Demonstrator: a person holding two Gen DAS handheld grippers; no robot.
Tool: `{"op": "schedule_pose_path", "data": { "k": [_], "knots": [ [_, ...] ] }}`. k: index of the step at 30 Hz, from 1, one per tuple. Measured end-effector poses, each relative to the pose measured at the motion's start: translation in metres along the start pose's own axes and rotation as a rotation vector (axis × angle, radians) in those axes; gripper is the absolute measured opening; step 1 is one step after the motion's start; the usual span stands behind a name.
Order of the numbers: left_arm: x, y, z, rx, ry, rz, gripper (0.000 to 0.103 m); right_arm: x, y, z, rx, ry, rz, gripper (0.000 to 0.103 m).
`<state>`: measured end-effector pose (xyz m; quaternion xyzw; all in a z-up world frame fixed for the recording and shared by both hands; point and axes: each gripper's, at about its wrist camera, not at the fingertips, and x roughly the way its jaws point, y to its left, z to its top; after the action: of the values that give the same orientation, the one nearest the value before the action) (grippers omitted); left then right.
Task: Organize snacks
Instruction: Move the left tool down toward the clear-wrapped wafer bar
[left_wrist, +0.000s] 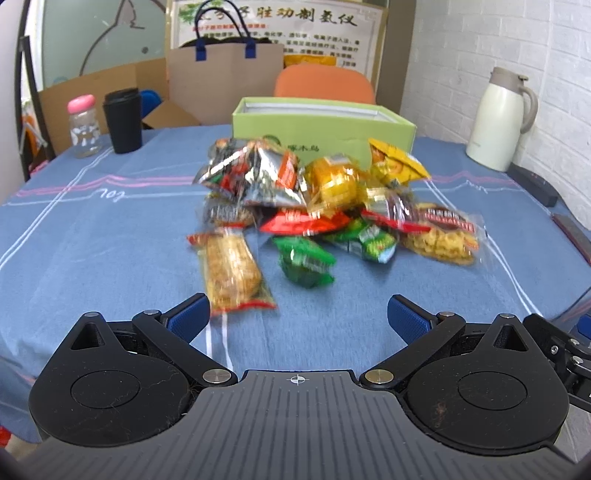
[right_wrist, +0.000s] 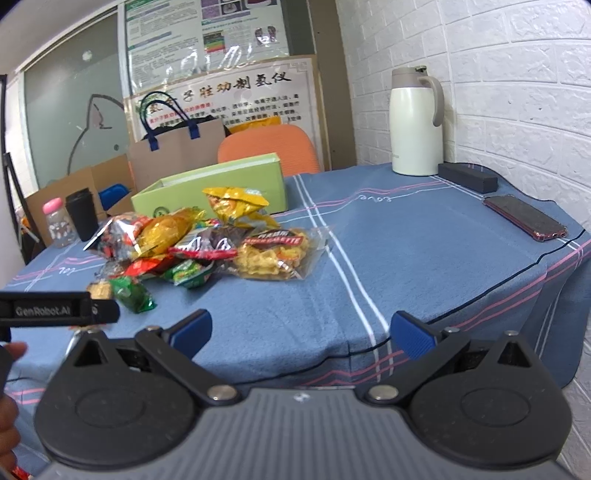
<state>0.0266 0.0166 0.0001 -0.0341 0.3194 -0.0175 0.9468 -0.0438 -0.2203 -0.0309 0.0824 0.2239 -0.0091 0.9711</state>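
A heap of snack packets lies in the middle of the blue tablecloth, in front of an open green box. Nearest me lie a long clear packet of golden biscuits and a small green packet. My left gripper is open, low over the cloth just short of these, holding nothing. In the right wrist view the heap and the green box sit to the left. My right gripper is open over bare cloth near the table's front edge. A clear bag of yellow crisps is the heap's nearest piece.
A white thermos jug, a dark case and a phone stand at the right by the brick wall. A black cup and a pink-capped bottle stand far left. An orange chair and a paper bag are behind the table.
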Motion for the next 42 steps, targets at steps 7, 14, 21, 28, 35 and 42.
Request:
{"op": "schedule_pose_path", "data": {
  "k": [7,14,21,28,35,42],
  "knots": [
    [0.005,0.038,0.032,-0.036,-0.051,0.059,0.092,0.016,0.011,0.023,0.022,-0.041,0.225,0.103],
    [0.025,0.097,0.052,-0.119,0.014,0.075,0.089,0.066,0.082,0.018,-0.114,0.115,0.462,0.103],
    [0.053,0.127,0.065,-0.159,0.102,-0.027,0.082,0.078,0.148,0.017,-0.228,0.154,0.609,0.103],
    [0.061,0.152,0.071,-0.182,0.132,-0.102,0.078,0.082,0.184,0.009,-0.319,0.169,0.664,0.103],
    [0.068,0.164,0.06,-0.212,0.158,-0.117,0.079,0.105,0.151,0.02,-0.226,0.224,0.546,0.103],
    [0.076,0.153,0.065,-0.222,0.198,-0.222,0.074,0.1,0.18,0.013,-0.307,0.236,0.618,0.102]
  ]
}}
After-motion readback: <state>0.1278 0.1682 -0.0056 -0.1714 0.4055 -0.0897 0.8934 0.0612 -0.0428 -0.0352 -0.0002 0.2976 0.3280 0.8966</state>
